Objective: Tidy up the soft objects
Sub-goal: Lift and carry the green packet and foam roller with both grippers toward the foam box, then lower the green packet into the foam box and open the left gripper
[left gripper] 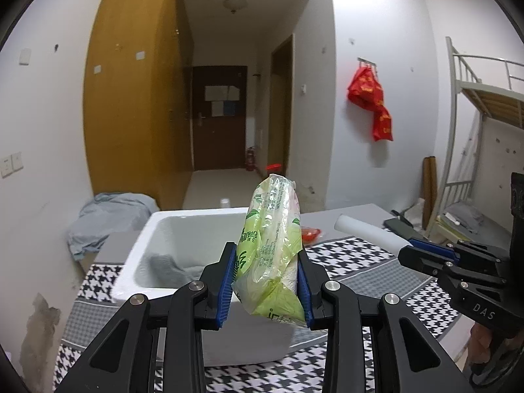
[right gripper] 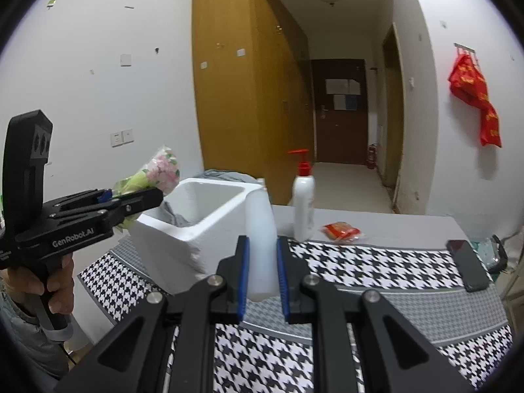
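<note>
Green tissue pack (left gripper: 273, 249) pinched low down between the left gripper (left gripper: 267, 290) pads, held up in the air just over the near rim of the white foam box (left gripper: 144, 262). Looks light and squishy with a slick film wrapper, so probably best gripped across the fat middle, not the crinkly end. Grey cloth (left gripper: 167, 267) already down in the box. Right gripper (right gripper: 263, 281) partly open, straddling a white bottle (right gripper: 260, 245), contact unclear.
</note>
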Demonstrator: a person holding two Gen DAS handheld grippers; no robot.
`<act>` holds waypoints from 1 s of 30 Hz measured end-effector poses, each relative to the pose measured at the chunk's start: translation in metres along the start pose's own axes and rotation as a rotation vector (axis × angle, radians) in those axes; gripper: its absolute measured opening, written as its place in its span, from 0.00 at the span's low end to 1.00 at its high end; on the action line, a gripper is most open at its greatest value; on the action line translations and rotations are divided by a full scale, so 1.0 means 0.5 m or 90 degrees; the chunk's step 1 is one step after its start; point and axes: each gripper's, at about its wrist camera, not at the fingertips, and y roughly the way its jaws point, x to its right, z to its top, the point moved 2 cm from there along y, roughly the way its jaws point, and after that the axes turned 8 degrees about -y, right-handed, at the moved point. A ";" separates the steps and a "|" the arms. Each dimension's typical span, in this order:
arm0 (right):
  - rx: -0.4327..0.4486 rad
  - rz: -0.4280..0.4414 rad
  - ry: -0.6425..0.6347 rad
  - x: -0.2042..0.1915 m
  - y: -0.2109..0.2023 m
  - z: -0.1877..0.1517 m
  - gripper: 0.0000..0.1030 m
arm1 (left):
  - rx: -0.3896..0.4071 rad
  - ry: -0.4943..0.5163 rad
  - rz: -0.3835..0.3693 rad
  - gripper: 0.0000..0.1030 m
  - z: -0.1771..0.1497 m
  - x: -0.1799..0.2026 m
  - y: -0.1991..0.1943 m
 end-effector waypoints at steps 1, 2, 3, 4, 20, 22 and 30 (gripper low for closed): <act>0.000 0.007 -0.003 -0.006 0.007 0.003 0.19 | 0.002 -0.001 0.006 0.34 0.001 -0.006 -0.002; 0.000 0.011 -0.005 -0.011 0.013 0.005 0.19 | 0.003 -0.002 0.009 0.34 0.002 -0.009 -0.003; 0.000 0.016 -0.008 -0.016 0.019 0.008 0.19 | 0.004 0.000 0.015 0.34 0.004 -0.014 -0.003; -0.002 0.023 -0.011 -0.021 0.027 0.011 0.19 | 0.004 0.003 0.022 0.34 0.006 -0.019 -0.002; 0.004 0.037 -0.026 -0.055 0.066 0.041 0.19 | -0.044 -0.009 0.040 0.34 0.042 -0.085 0.100; 0.002 0.035 -0.028 -0.056 0.070 0.043 0.19 | -0.056 -0.013 0.041 0.34 0.045 -0.091 0.115; -0.004 0.021 -0.029 -0.056 0.078 0.044 0.19 | -0.042 -0.032 0.057 0.98 0.046 -0.116 0.116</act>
